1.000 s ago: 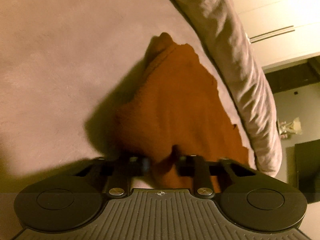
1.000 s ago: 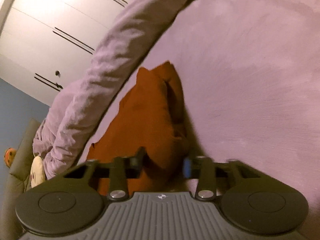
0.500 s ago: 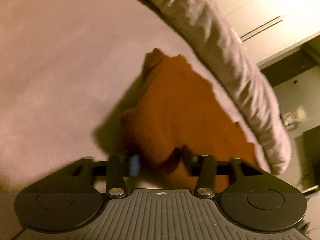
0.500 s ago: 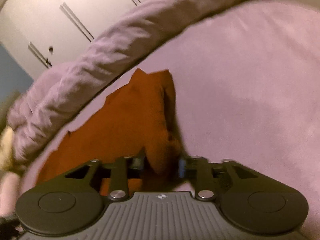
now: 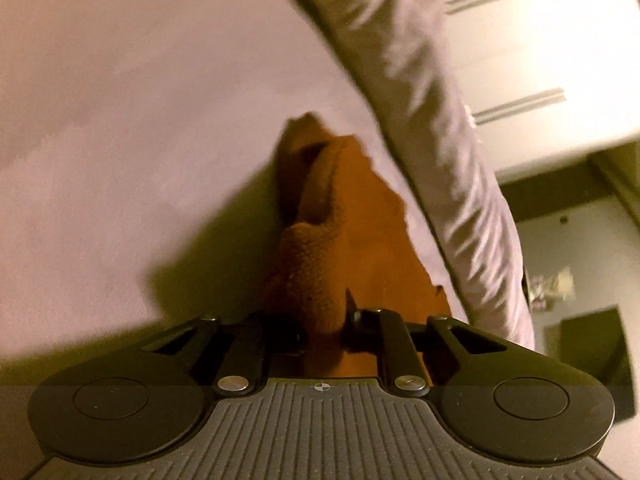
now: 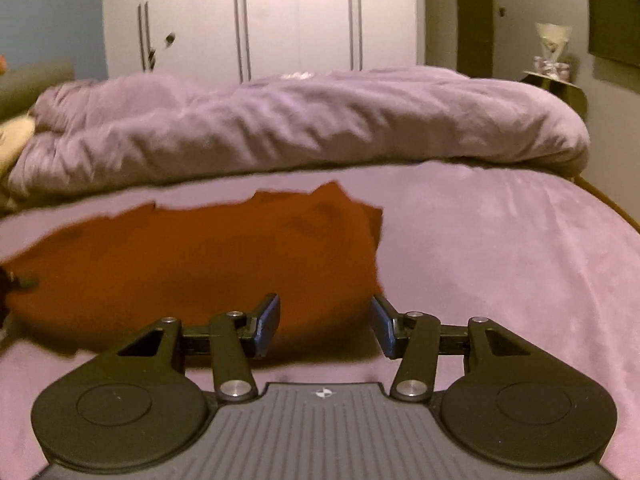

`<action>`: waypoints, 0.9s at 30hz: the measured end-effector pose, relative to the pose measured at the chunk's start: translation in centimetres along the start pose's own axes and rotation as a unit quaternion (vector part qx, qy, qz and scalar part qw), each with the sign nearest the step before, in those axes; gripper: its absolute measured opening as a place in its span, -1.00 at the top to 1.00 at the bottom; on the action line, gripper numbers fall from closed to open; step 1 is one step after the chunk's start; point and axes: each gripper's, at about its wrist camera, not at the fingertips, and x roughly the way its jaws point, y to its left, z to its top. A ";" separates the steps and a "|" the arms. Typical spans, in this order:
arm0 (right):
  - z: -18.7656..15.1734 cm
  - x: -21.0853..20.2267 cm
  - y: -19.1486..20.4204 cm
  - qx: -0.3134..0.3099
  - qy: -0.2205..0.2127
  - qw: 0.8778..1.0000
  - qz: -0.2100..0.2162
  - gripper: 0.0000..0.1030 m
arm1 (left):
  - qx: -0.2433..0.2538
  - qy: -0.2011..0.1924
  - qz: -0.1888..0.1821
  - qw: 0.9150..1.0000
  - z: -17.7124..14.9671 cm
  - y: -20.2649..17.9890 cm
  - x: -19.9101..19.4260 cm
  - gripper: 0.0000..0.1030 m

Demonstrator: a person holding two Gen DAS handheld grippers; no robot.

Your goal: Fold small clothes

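Left gripper point(image 5: 322, 326) has just closed, pinching the orange garment point(image 5: 352, 240) (12 o'clock); right gripper point(image 6: 325, 326), just opened, holds nothing, releasing its fold.

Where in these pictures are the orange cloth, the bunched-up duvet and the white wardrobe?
orange cloth point(image 6: 208, 264): right wrist view, middle of its flat top.
duvet point(image 6: 320, 128): right wrist view, its crumpled middle.
wardrobe point(image 6: 292, 16): right wrist view, a door panel between handles.
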 end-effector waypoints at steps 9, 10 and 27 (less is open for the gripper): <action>-0.7 0.7 0.5 -0.007 0.021 0.999 -0.026 0.28 | -0.021 0.017 0.031 0.999 0.5 0.8 1.7 0.26; -0.8 0.7 0.5 -0.011 0.025 0.999 -0.038 0.28 | -0.039 0.020 0.028 0.999 0.7 1.3 1.8 0.30; -1.0 0.7 -1.8 0.038 0.032 0.997 -0.058 0.28 | 0.462 -0.005 0.033 0.886 -11.3 -20.0 3.0 0.79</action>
